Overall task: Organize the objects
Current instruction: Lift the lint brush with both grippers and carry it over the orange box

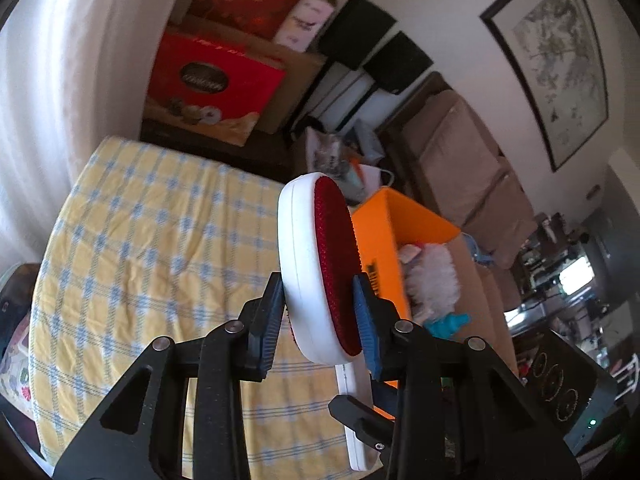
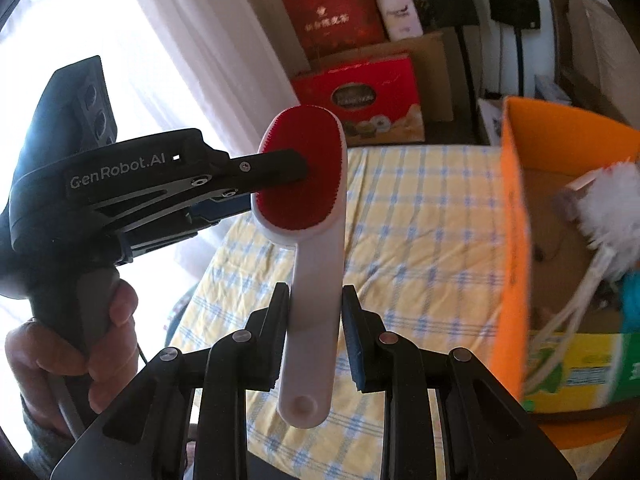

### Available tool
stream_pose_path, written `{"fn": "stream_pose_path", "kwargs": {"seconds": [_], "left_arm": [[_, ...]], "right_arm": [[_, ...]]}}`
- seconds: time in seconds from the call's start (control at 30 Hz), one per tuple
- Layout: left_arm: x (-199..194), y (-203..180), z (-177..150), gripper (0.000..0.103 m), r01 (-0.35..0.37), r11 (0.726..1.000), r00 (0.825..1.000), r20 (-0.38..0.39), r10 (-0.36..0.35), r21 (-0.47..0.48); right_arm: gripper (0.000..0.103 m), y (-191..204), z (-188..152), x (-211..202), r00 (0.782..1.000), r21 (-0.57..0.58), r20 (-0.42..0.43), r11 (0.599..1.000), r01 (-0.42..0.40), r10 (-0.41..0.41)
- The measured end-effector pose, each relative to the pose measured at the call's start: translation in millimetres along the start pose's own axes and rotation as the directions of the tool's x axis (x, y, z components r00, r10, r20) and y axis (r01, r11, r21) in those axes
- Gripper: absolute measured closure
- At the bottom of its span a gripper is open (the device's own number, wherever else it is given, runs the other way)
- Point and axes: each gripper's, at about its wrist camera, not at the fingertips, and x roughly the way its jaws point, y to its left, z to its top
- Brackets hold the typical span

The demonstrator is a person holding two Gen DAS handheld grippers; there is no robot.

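Note:
A white lint brush with a red pad is held in the air above the table. My left gripper is shut on its oval head. In the right wrist view the brush stands upright, and my right gripper has its jaws against both sides of the white handle. The left gripper reaches in from the left onto the red pad there. An orange box holding a white fluffy duster and other items sits to the right.
The table has a yellow and blue checked cloth. Red gift boxes and cardboard boxes stand behind it. A brown sofa and a framed picture are at the right. A bright curtained window is at the left.

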Motion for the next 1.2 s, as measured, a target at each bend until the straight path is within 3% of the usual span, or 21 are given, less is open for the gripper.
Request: {"fn": "stream_pose_path", "kwargs": {"seconds": [0.53, 1.0, 1.1, 1.2], "left_arm": [[59, -103, 4, 0.071, 0.047, 0.988, 0.995, -0.089, -0.034, 0.146], [125, -138, -16, 0.070, -0.004, 0.963, 0.979, -0.193, 0.059, 0.270], [130, -141, -21, 0.065, -0.034, 0.950, 0.976, -0.196, 0.099, 0.311], [126, -142, -25, 0.054, -0.010, 0.948, 0.975, -0.206, 0.079, 0.318]], "right_arm": [[0.077, -77, 7, -52, 0.994, 0.149, 0.059, 0.986, 0.078, -0.087], [0.077, -148, 2, -46, 0.994, 0.291, -0.007, 0.951, 0.106, -0.109], [0.077, -153, 6, -44, 0.992, 0.295, -0.017, 0.947, 0.126, -0.127], [0.074, -158, 11, -45, 0.987, 0.298, -0.024, 0.941, 0.160, -0.160]]}}
